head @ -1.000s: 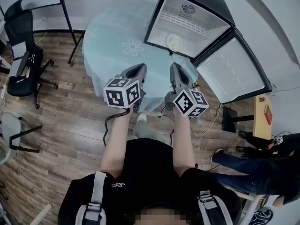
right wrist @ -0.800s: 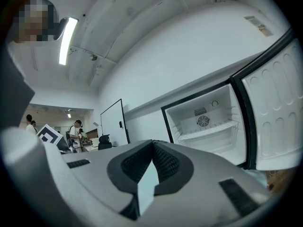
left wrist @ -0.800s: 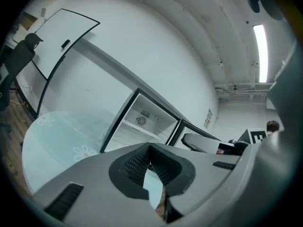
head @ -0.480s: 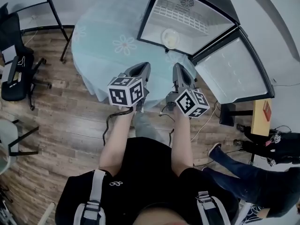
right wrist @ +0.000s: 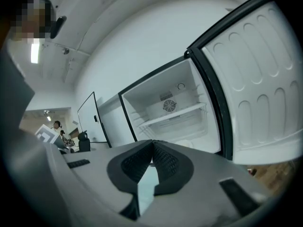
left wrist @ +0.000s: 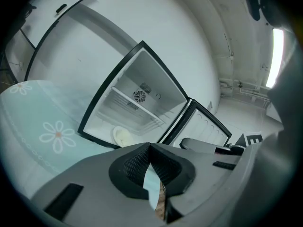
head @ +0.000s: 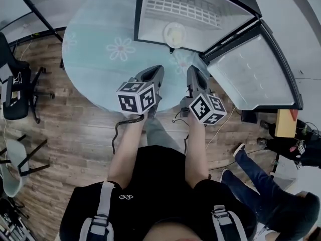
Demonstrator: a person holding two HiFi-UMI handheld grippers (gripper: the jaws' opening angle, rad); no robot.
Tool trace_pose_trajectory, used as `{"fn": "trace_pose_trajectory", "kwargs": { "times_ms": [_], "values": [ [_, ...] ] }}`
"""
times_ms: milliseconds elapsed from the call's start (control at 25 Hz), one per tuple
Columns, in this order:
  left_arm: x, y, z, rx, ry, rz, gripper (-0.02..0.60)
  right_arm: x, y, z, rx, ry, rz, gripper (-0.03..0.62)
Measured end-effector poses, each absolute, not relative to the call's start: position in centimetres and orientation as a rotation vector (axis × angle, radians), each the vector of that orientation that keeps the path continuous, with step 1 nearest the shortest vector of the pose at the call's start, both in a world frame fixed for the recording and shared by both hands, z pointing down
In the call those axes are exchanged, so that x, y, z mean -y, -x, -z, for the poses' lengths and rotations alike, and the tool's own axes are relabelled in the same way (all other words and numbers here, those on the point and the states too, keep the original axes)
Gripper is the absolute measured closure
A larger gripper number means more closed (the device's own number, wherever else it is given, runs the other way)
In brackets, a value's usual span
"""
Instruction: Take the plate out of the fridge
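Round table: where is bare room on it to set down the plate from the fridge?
The widest bare cloth lies left of the fridge, out to the table rim. A narrower strip runs before the fridge opening, near the plate. The right is crowded: the open door stands there.

wood-plank floor underfoot; black office chair at 9 o'clock, round floral-clothed desk at 12 o'clock; white walls, ceiling strip light.
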State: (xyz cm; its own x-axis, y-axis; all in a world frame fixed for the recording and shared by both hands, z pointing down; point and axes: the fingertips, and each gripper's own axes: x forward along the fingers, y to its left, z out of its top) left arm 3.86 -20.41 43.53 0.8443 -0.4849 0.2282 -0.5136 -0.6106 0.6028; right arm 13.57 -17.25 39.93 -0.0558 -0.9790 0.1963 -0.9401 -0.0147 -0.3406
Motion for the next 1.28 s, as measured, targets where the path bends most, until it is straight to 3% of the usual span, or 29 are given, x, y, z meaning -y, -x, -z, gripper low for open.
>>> {"fn": "trace_pose_trajectory", "kwargs": {
  "times_ms": [520, 1280],
  "values": [
    [26.9, -14.7, -44.0, 0.757, -2.374, -0.138, 0.58, 23.3, -22.7, -40.8, -2.238, 2.079, 0.529, 0.591],
    [31.2, -13.4, -50.5, 0.937, -2.25, -0.152, 0.58, 27.9, -23.4, -46.7, -2.604, 1.982, 0.495, 0.591]
  ]
}}
